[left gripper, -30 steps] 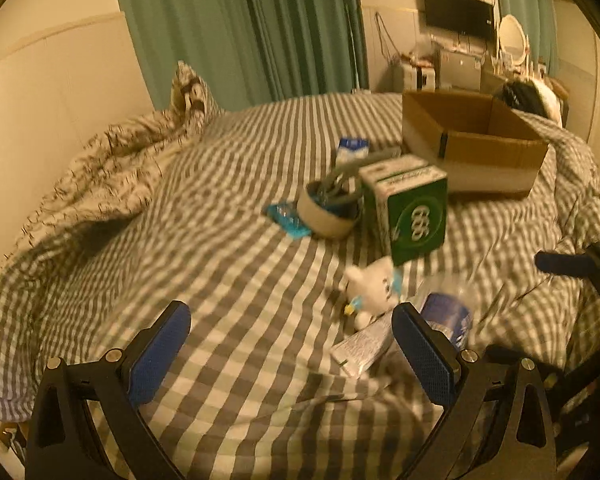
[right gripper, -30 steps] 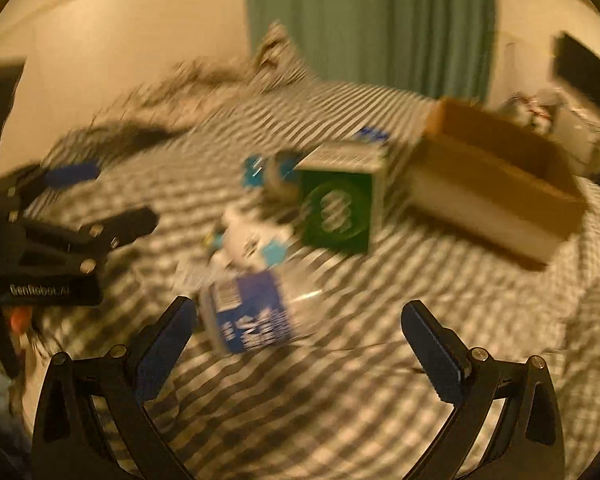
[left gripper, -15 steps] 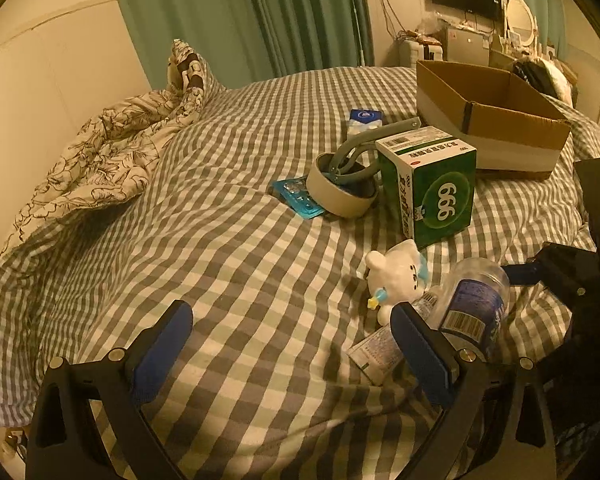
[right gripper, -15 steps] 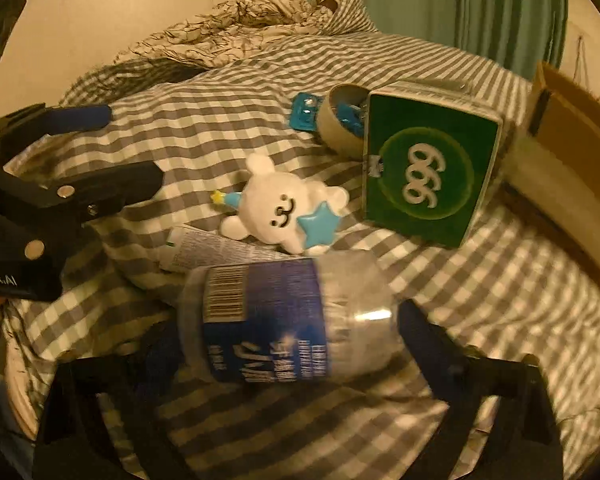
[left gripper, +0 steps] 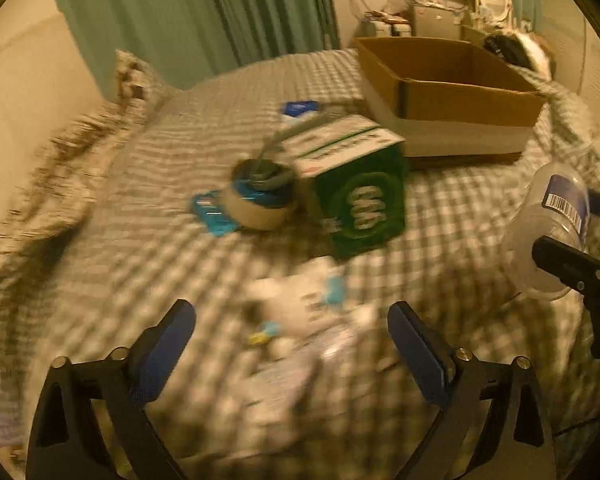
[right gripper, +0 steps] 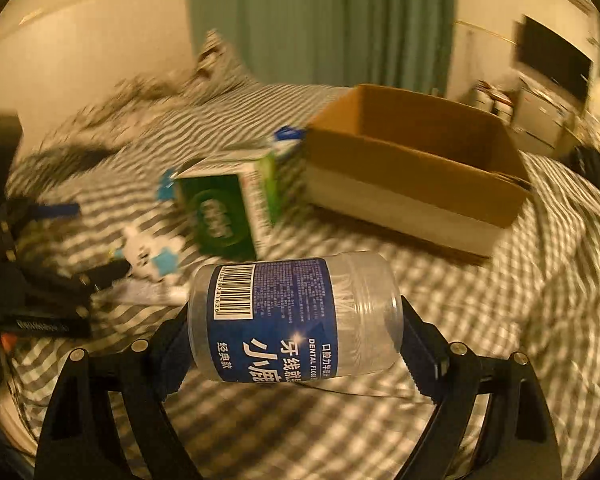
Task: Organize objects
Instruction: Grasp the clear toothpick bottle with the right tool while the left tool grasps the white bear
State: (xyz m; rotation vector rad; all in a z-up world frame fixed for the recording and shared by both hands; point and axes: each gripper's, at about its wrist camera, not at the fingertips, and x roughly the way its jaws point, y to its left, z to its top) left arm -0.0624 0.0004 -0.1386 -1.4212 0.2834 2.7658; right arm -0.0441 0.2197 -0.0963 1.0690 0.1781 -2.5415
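My right gripper [right gripper: 296, 320] is shut on a clear dental floss jar with a blue label [right gripper: 292, 320], held sideways above the checked bed; the jar also shows at the right of the left wrist view [left gripper: 552, 232]. My left gripper [left gripper: 292, 332] is open and empty, low over a white bear toy [left gripper: 296, 304] and a tube [left gripper: 288, 376], both blurred. A green box [left gripper: 356, 196] [right gripper: 228, 208], a tape roll [left gripper: 260, 204] and a blue packet [left gripper: 212, 212] lie mid-bed. An open cardboard box [left gripper: 452, 92] [right gripper: 416, 176] stands behind them.
A rumpled patterned duvet [left gripper: 60, 184] lies along the left by the wall. Green curtains [left gripper: 204, 12] hang behind the bed. A small blue and white carton [left gripper: 298, 110] lies behind the tape roll. A TV and cluttered furniture [right gripper: 552, 76] stand at the back right.
My right gripper has closed on the floss jar and lifted it off the bed toward the right. My left gripper has moved forward over the bear toy, still open.
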